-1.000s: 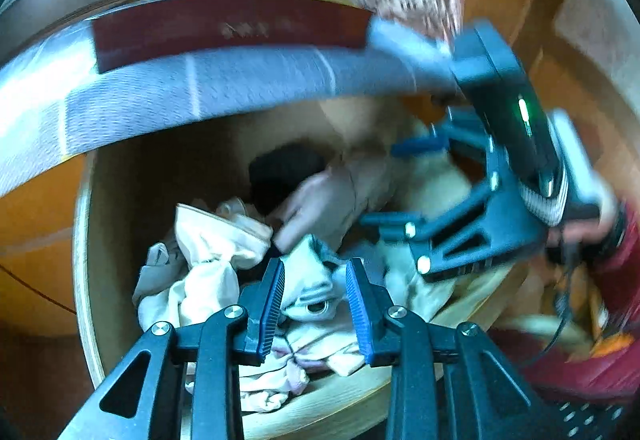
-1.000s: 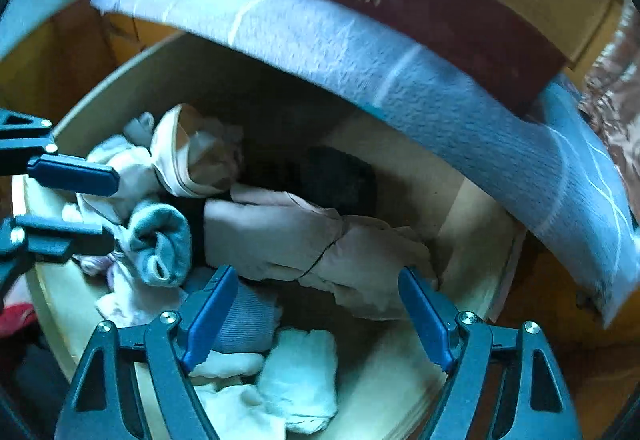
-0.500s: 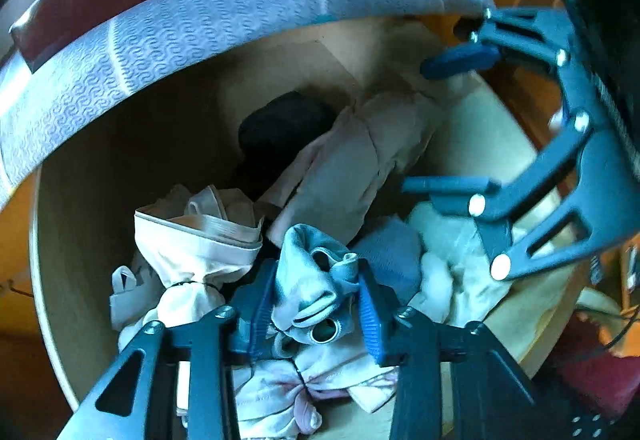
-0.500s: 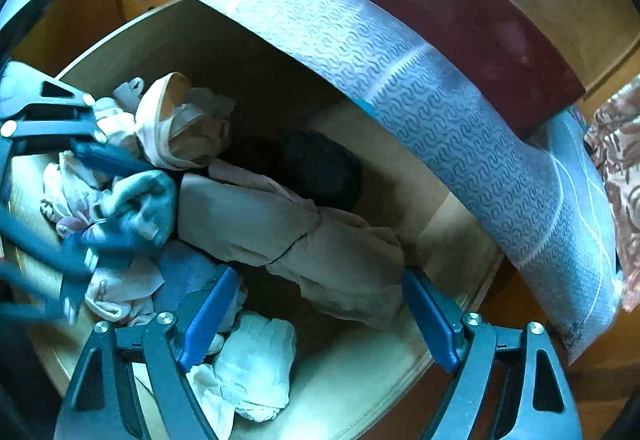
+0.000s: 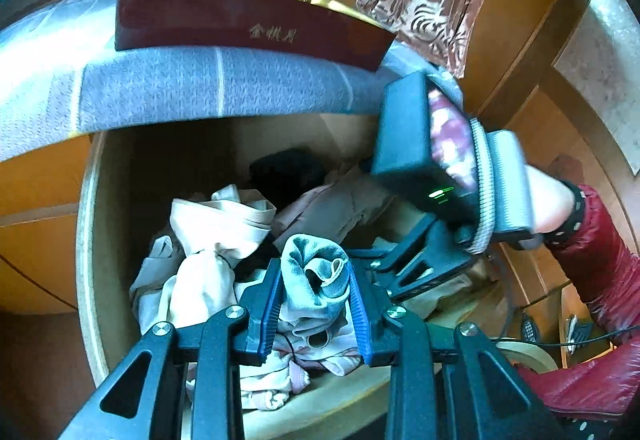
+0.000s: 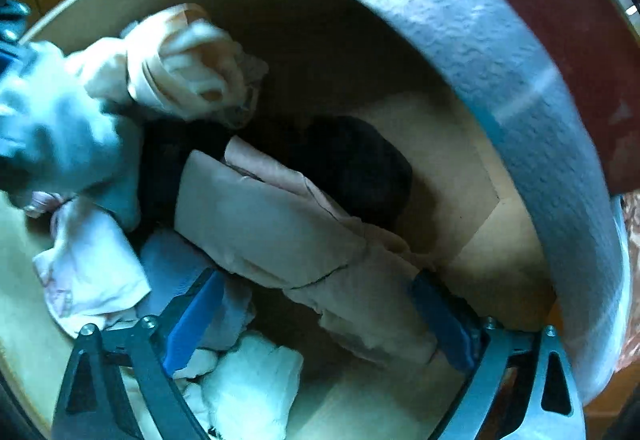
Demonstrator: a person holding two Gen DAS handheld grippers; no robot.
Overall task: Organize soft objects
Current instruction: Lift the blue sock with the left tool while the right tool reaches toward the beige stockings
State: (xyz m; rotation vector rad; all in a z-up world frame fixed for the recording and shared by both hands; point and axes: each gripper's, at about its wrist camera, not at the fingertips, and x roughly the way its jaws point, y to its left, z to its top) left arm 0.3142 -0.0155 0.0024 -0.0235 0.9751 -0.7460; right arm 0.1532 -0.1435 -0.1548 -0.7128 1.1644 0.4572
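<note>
The rolled pale-teal terry sock bundle (image 5: pixel 316 280) sits squeezed between the two blue pads of the left tool (image 5: pixel 314 314), at the near edge of the heap, its rolled end pointing up and away from the tool. Just left of it lies a knotted cream-pink stocking bundle (image 5: pixel 216 236); behind both rests a folded dusty-pink garment (image 6: pixel 276 228), its long axis running from far left to near right, with a black soft bundle (image 6: pixel 360 168) tucked against its far side. All of this lies inside a round pale-wood container (image 5: pixel 86 240) under a curved grey-patterned band with a maroon label (image 5: pixel 248 26).

The right tool (image 6: pixel 320 320) is spread wide and grips nothing; its blue pads straddle the near right end of the dusty-pink garment, which lies straight ahead and crosswise to the opening. Judging by this, the right hand is the nearer one to that garment, and closing there would catch its end rather than its middle.
</note>
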